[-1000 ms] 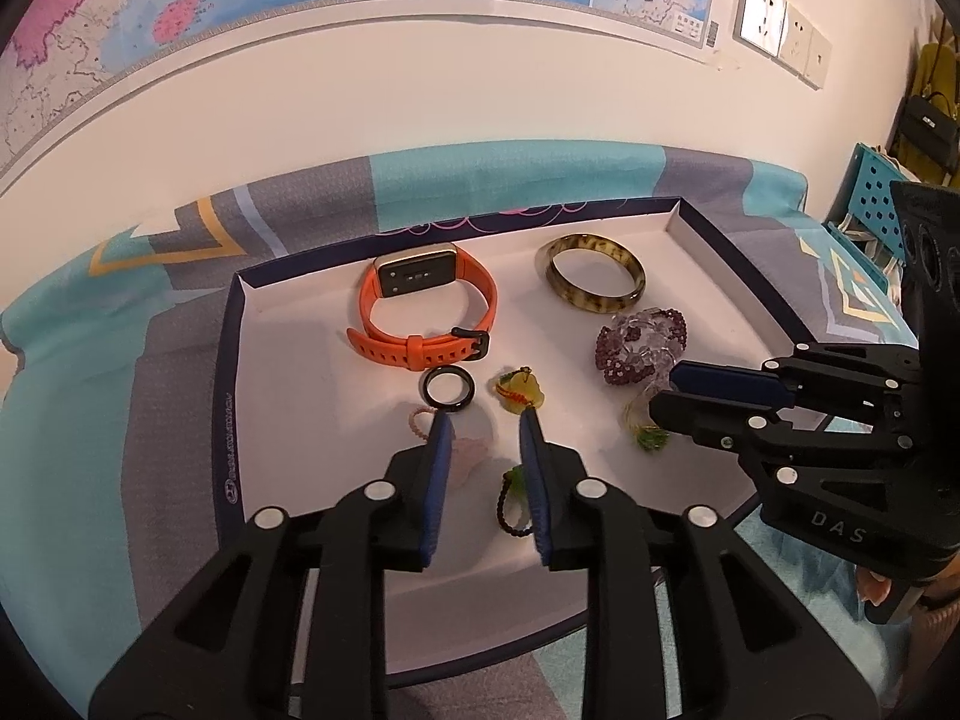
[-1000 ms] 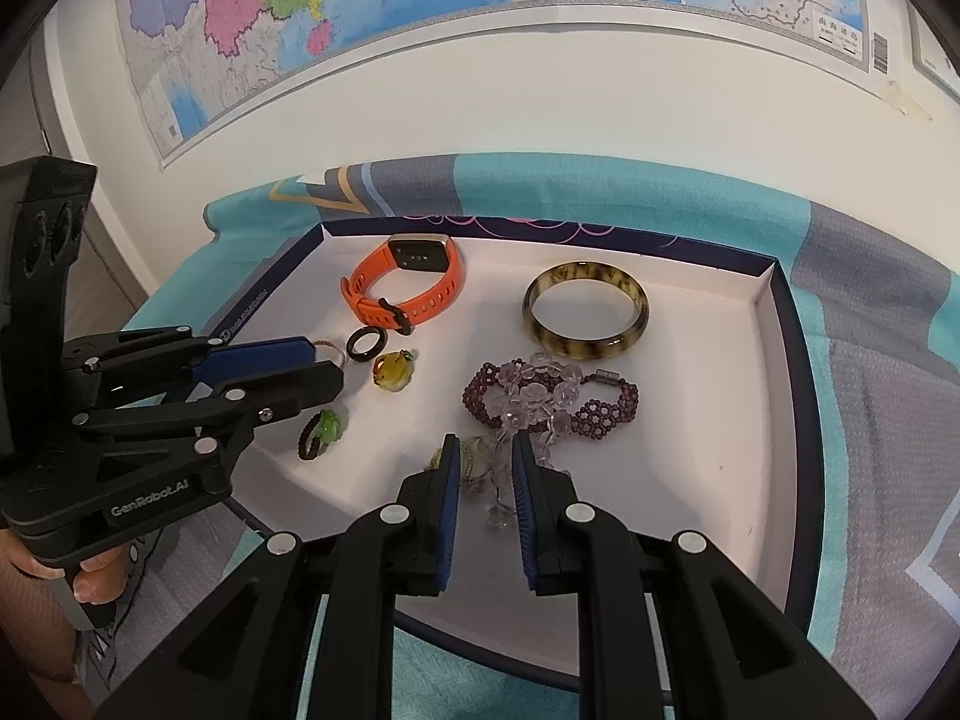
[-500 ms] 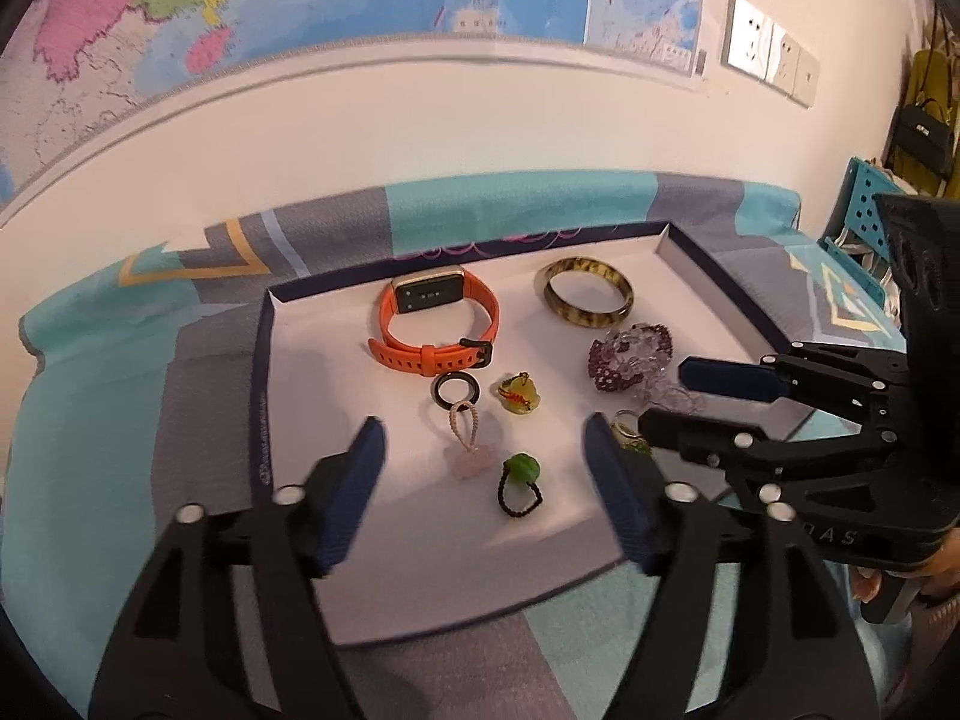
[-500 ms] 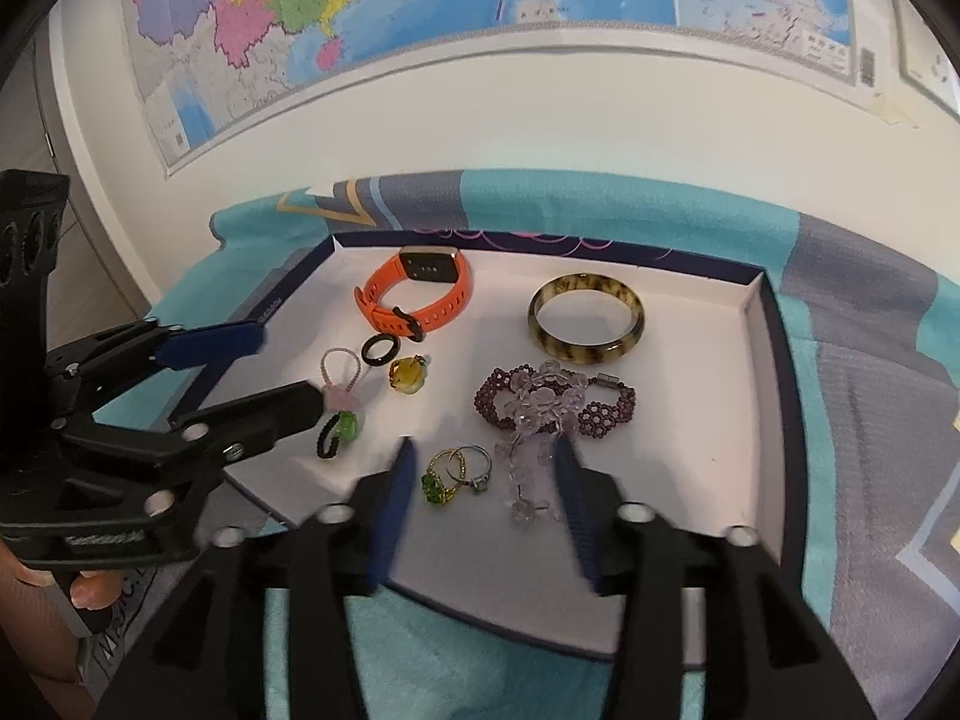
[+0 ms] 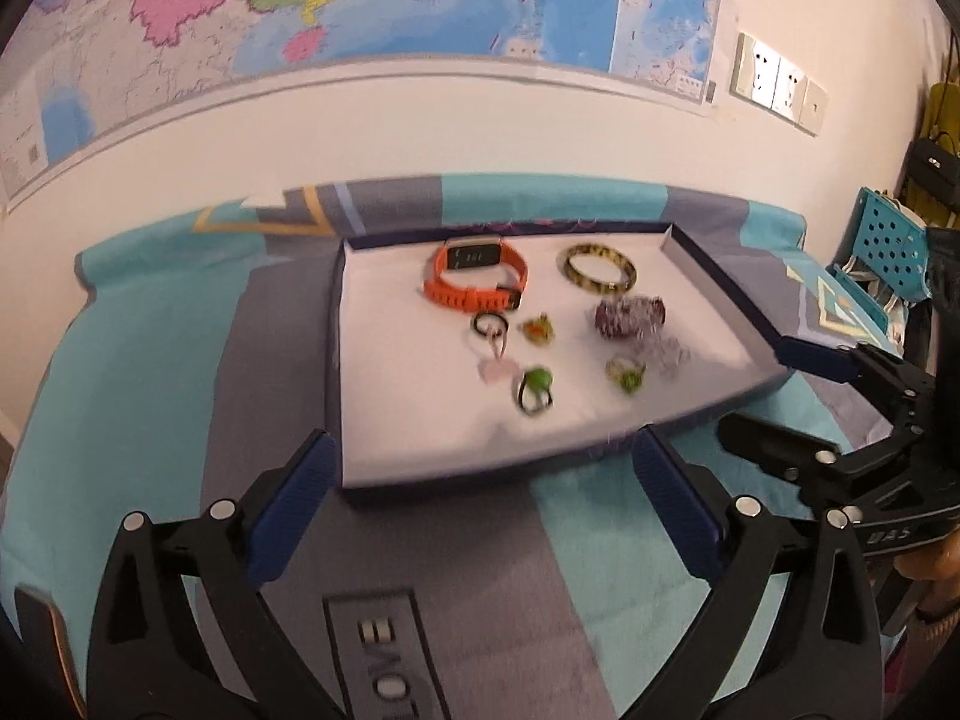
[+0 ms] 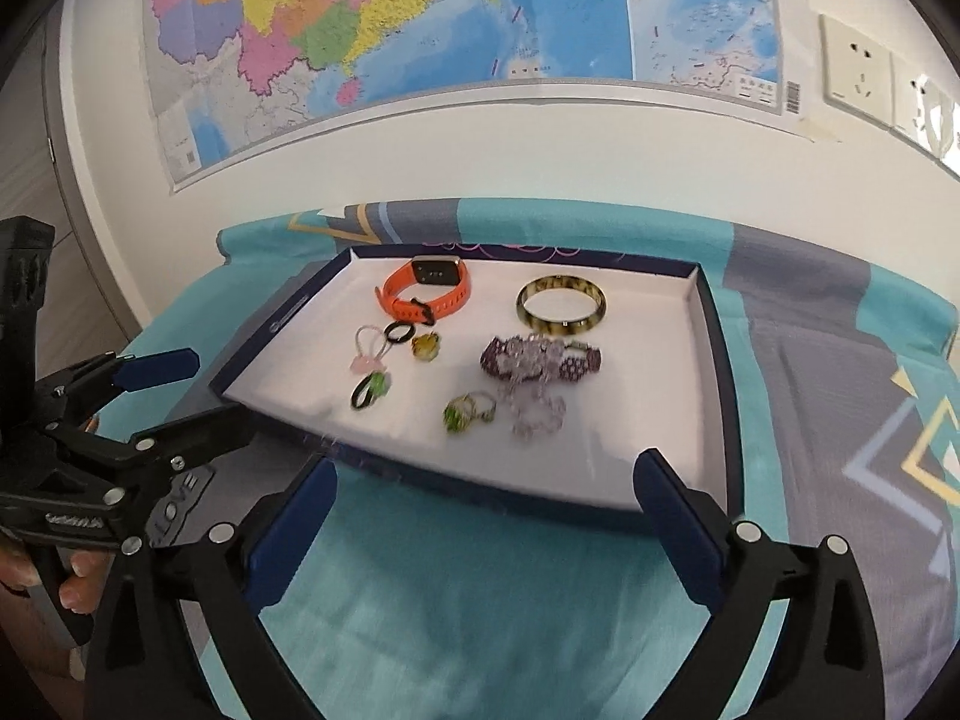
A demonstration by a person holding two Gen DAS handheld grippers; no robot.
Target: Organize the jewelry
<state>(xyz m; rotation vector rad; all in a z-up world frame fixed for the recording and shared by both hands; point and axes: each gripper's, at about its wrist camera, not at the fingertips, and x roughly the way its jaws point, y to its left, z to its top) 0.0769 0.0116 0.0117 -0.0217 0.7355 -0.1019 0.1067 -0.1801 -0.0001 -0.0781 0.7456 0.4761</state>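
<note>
A white tray with a navy rim [image 5: 414, 456] [image 6: 711, 360] holds the jewelry: an orange watch [image 5: 474, 282] [image 6: 429, 291], a tortoiseshell bangle [image 5: 600, 267] [image 6: 561, 303], a purple bead bracelet [image 5: 630, 315] [image 6: 540, 357], a black ring [image 5: 489, 322] [image 6: 398, 333], a yellow charm [image 5: 537, 330] [image 6: 426, 346], a pink charm [image 5: 498, 363] [image 6: 369, 354], a green ring [image 5: 534, 390] [image 6: 369, 390] and gold rings [image 5: 624, 373] [image 6: 468, 411]. My left gripper [image 5: 483, 492] [image 6: 180, 390] is open and empty, in front of the tray. My right gripper [image 6: 486, 516] [image 5: 774, 390] is open and empty, also in front of it.
The tray lies on a teal and grey patterned cloth [image 5: 180, 360] [image 6: 810, 360] against a white wall with a map [image 5: 360, 0]. Wall sockets [image 5: 774, 84] and a blue perforated crate [image 5: 888, 246] are at the right.
Both grippers opened wide, letting go of a piece in the tray, and pulled back from over the tray to in front of its near edge.
</note>
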